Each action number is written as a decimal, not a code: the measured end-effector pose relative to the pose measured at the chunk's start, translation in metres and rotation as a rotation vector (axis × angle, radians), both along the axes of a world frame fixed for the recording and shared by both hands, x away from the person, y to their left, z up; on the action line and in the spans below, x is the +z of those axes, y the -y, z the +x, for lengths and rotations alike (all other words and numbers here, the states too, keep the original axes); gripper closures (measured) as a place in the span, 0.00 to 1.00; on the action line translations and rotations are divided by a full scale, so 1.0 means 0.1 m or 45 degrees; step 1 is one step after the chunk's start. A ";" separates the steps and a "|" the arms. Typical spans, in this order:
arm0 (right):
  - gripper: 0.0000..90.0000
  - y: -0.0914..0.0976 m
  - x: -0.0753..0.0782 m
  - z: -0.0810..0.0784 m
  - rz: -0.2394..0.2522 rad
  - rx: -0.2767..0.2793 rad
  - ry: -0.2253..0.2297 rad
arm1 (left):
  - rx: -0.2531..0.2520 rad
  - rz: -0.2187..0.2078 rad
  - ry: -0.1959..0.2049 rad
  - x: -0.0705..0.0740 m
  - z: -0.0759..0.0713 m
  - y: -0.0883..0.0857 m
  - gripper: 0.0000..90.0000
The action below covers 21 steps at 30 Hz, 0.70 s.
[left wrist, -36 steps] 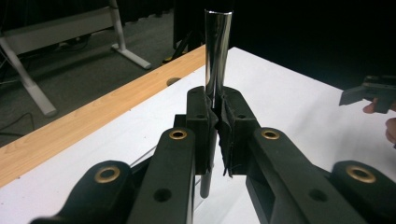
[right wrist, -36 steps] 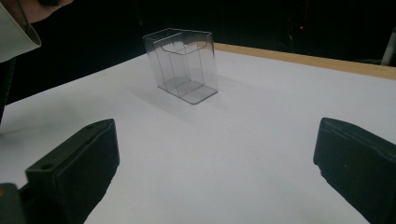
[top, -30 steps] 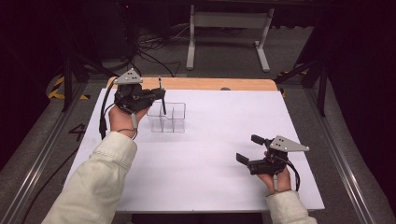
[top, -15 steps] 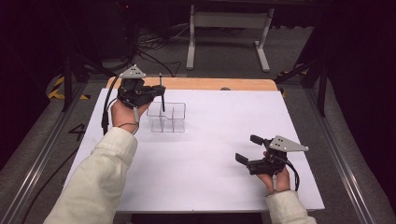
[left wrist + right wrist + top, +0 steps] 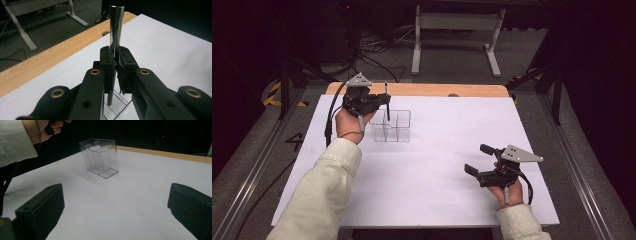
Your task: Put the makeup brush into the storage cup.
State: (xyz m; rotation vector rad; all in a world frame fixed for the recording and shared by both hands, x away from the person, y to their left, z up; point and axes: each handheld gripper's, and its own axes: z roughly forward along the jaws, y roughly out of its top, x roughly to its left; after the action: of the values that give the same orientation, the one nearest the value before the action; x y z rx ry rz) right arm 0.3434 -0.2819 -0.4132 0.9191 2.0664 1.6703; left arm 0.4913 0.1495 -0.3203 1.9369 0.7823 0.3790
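Left gripper [image 5: 384, 100] fingers [image 5: 107, 62] are clamped on a slim pen-like rod [image 5: 115, 30], held upright with its lower end over the clear compartmented holder [image 5: 393, 126] at the far left of the white tabletop [image 5: 452, 130]; whether the tip is inside a compartment cannot be told. Right gripper [image 5: 479, 160] fingers [image 5: 40, 210] are spread wide, nothing held, hand low near the front right, aimed toward the holder.

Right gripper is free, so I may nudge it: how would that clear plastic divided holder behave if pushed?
The clear plastic divided holder looks thin-walled and empty, so probably light and apt to slide on the smooth white tabletop. Its upright shape suggests a high push might tip it.
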 end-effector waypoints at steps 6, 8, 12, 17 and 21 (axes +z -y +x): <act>0.02 0.01 -0.01 0.00 0.003 0.002 -0.004 | 0.015 0.018 -0.017 -0.10 0.04 -0.02 0.93; 0.01 0.01 -0.01 0.01 0.003 0.007 -0.008 | 0.015 0.005 -0.039 -0.15 0.05 -0.03 0.93; 0.01 0.02 0.00 0.01 0.012 0.006 -0.007 | 0.016 0.010 -0.043 -0.20 0.06 -0.03 0.93; 0.01 0.05 0.01 0.01 0.017 0.006 -0.001 | 0.010 0.009 -0.058 -0.24 0.06 -0.02 0.93; 0.01 0.05 0.00 0.02 0.019 0.004 -0.011 | 0.008 0.030 -0.057 -0.26 0.07 -0.01 0.92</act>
State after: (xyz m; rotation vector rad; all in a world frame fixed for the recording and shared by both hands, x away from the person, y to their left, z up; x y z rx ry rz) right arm 0.3453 -0.2867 -0.4133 0.9299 2.0651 1.6885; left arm 0.4979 0.1502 -0.3462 1.9708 0.8164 0.3511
